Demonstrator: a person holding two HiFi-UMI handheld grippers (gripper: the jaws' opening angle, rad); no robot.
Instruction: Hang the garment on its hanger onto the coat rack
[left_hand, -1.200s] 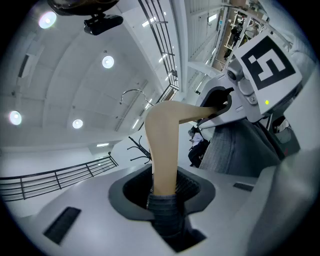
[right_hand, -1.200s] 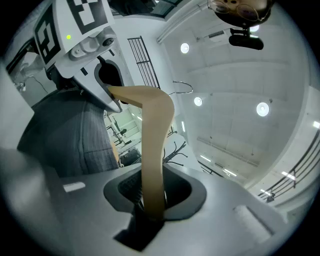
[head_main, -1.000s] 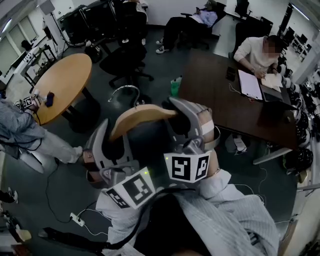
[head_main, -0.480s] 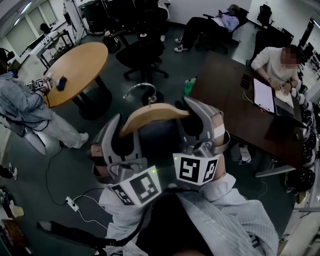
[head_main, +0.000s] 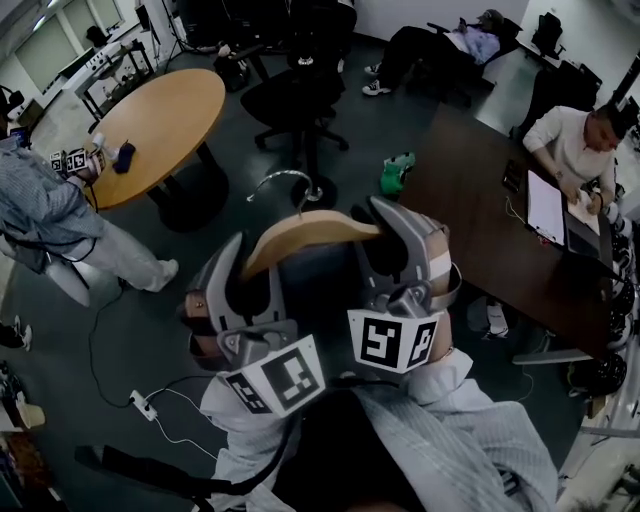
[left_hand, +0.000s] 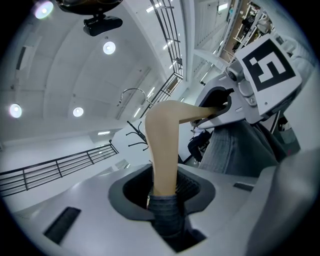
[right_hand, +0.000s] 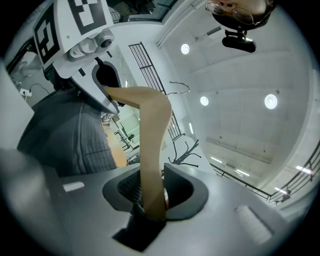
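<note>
A curved wooden hanger (head_main: 305, 235) with a metal hook (head_main: 285, 182) is held up between both grippers, hook pointing away from me. My left gripper (head_main: 240, 290) is shut on the hanger's left arm (left_hand: 162, 150), with dark garment cloth (left_hand: 165, 212) bunched in its jaws. My right gripper (head_main: 395, 250) has the hanger's right arm (right_hand: 150, 150) between its pads; its jaws are opening, still touching the wood. The dark garment (head_main: 335, 440) hangs below the grippers. A black coat rack (left_hand: 136, 136) shows far off, its branching arms (right_hand: 186, 152) also in the right gripper view.
Below are a round wooden table (head_main: 150, 125), a dark rectangular table (head_main: 480, 210) with a seated person (head_main: 575, 150), black office chairs (head_main: 300, 95), a standing person (head_main: 50, 220) at left and a power strip (head_main: 140, 405) on the floor.
The head view has swung, so the floor and tables slide down and right in the picture. Both grippers and the hanger keep nearly the same places relative to each other.
</note>
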